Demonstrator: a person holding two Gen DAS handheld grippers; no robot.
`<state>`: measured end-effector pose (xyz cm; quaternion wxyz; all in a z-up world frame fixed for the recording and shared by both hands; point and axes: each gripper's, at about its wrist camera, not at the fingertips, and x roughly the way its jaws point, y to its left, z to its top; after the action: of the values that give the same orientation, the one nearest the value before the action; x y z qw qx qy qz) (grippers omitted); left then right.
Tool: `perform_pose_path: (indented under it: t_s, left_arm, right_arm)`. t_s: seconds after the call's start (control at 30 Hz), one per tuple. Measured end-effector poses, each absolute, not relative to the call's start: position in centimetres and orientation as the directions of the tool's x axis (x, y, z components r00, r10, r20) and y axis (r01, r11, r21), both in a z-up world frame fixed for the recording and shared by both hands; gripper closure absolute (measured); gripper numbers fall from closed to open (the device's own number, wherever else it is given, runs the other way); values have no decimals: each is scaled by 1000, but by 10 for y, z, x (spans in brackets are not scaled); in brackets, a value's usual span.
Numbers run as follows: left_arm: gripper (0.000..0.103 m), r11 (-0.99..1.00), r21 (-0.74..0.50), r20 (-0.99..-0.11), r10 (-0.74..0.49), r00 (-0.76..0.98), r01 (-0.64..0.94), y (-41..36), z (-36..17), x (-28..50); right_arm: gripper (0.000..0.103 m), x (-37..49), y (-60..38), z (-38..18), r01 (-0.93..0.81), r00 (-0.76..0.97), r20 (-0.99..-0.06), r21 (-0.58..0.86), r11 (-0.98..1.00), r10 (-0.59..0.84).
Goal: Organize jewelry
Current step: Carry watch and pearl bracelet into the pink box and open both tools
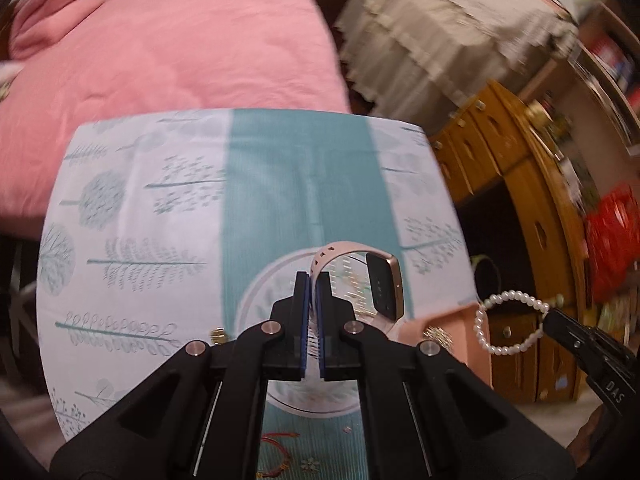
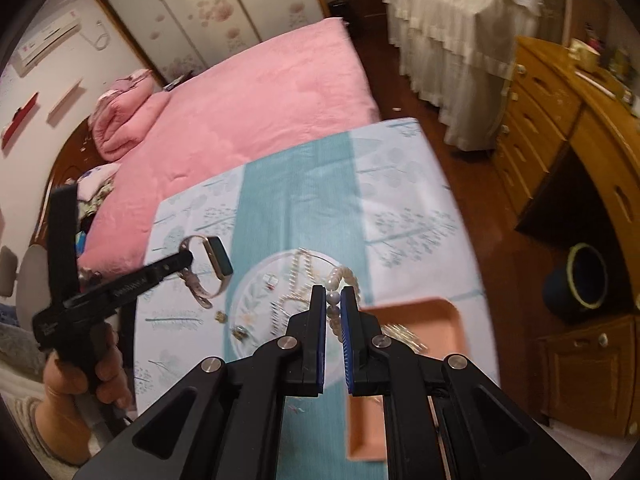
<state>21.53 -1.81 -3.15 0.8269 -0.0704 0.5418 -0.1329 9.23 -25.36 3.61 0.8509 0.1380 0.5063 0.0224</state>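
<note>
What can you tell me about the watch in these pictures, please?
The watch has a pale pink strap with a row of holes, rubber by its look, and a dark rectangular face in a gold-toned case. The left tool is shut on the strap and holds it in the air above the round plate on the patterned cloth, with the face standing on edge. Nothing else touches it.

My black tongs (image 1: pixel 314 280) have blue pads. My watch (image 1: pixel 360 284) is pale pink with a gold case, my bracelet (image 1: pixel 508 322) pearl white. The worktop (image 1: pixel 160 220) cloth is white with teal trees and a teal stripe; beside it, the bed (image 1: pixel 168 52) is pink.
</note>
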Motion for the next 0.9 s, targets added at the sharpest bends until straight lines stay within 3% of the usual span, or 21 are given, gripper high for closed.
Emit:
perform_pose_path:
  t_s: [0.47, 0.9]
  left_arm:
    - [102, 845, -208, -893, -370, 256, 492, -155, -37, 150]
    - [101, 767, -73, -958, -231, 168, 637, -223, -105, 116]
  right_arm:
    - [96, -8, -302, -40, 298, 365, -921, 253, 920, 135]
    - [95, -21, -302, -97, 357, 303, -949, 202, 912, 91]
